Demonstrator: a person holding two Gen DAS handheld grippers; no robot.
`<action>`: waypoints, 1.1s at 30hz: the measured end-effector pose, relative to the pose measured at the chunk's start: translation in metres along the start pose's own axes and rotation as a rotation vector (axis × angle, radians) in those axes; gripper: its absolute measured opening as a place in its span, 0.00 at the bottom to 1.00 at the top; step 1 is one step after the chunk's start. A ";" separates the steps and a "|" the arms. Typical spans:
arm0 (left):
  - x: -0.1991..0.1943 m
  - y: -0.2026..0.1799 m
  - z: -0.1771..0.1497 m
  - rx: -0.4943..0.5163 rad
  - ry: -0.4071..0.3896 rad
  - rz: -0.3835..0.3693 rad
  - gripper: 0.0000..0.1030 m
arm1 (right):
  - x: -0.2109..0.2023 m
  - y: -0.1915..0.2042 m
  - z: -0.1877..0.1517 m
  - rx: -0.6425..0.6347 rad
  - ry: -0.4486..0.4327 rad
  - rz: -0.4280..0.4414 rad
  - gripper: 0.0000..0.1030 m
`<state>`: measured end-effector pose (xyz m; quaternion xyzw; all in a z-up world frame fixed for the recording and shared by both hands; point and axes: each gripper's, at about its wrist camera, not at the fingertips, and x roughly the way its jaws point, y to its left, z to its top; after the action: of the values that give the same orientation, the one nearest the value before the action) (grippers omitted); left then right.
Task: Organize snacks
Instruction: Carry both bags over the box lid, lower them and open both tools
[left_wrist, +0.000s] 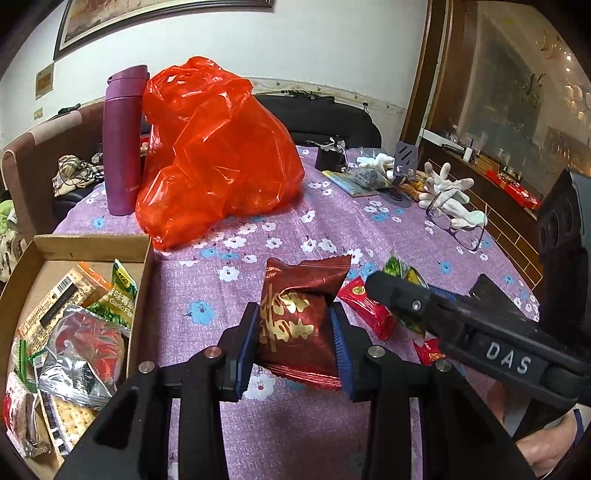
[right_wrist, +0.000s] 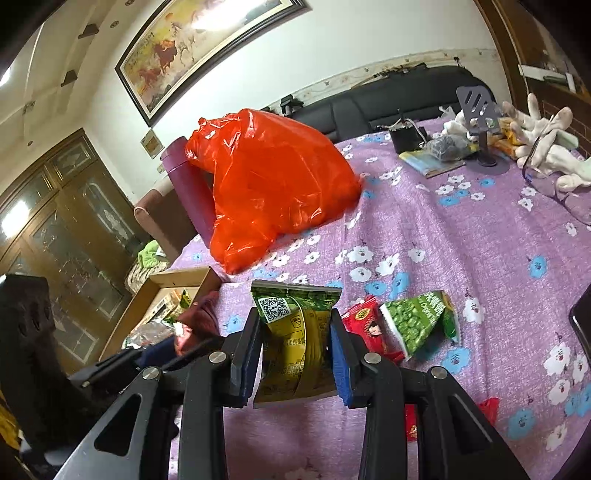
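Note:
My left gripper (left_wrist: 293, 332) is shut on a dark red snack packet (left_wrist: 299, 321) with gold print, held above the purple flowered tablecloth (left_wrist: 207, 291), just right of the cardboard box (left_wrist: 142, 280). The box holds several snack packets (left_wrist: 74, 325). My right gripper (right_wrist: 295, 343) is shut on a green and yellow snack packet (right_wrist: 295, 339), held above the cloth. On the cloth lie a red packet (right_wrist: 369, 328) and a green pea packet (right_wrist: 417, 321). The right gripper shows in the left wrist view (left_wrist: 384, 288) above the red packet (left_wrist: 369, 310).
A big red plastic bag (left_wrist: 218, 147) and a purple flask (left_wrist: 123, 140) stand behind the box. White gloves (left_wrist: 447, 192), glasses (left_wrist: 458, 229), a phone stand (left_wrist: 404, 162) and small items lie at the far right. A sofa (left_wrist: 325, 114) is behind the table.

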<state>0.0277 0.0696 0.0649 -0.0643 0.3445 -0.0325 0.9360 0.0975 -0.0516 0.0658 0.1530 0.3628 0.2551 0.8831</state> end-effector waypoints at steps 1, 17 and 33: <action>0.001 0.001 0.000 -0.003 0.002 0.001 0.35 | -0.001 0.000 -0.001 0.003 -0.002 0.004 0.36; 0.005 0.007 0.003 -0.028 0.007 0.010 0.35 | -0.001 -0.008 -0.003 0.056 -0.005 0.029 0.36; -0.016 0.012 0.006 -0.073 -0.042 -0.044 0.35 | 0.001 -0.013 0.000 0.079 -0.023 0.004 0.36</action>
<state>0.0191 0.0839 0.0778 -0.1066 0.3242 -0.0390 0.9391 0.1026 -0.0616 0.0595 0.1912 0.3623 0.2404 0.8800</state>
